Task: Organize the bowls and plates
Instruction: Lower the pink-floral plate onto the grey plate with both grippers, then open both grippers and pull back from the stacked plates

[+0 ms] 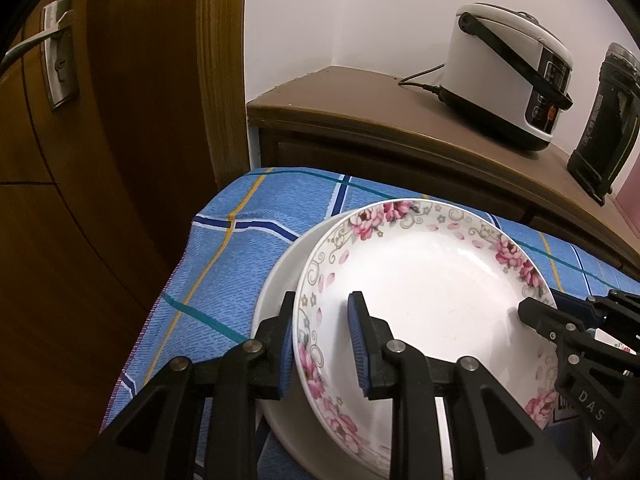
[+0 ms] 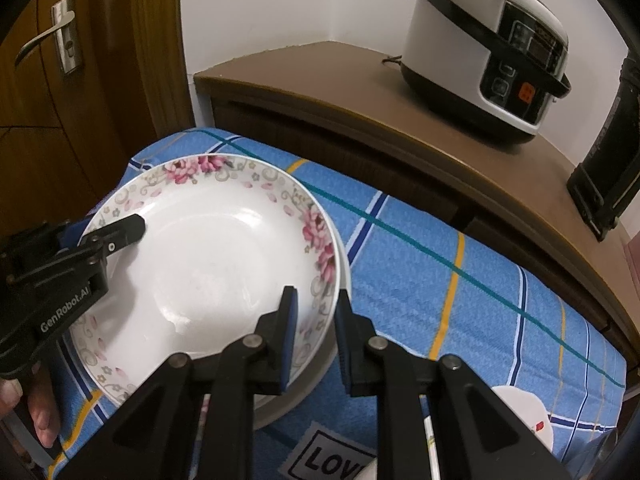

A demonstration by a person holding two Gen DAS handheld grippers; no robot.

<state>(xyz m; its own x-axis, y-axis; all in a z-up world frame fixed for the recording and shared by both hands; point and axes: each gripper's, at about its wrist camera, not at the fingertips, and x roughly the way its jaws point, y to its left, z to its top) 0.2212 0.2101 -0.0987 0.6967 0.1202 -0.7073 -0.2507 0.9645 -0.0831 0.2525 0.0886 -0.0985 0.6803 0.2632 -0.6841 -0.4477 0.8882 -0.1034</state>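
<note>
Pretty warm indoor light here, looks like it's coming from overhead. The white wall (image 1: 360,12) is bright while the wooden door (image 1: 100,160) on the left goes dark and muddy. Soft glare sits on the plate (image 2: 208,264), and a faint shadow falls beside the black finger (image 2: 132,230) lying on it. Heavy fisheye bend in both views: the cabinet top (image 2: 360,92) curves and the corners drop to black. The rice cooker (image 2: 488,52) looks a bit soft, and the close-up fingers (image 1: 360,344) are slightly fuzzy too.
</note>
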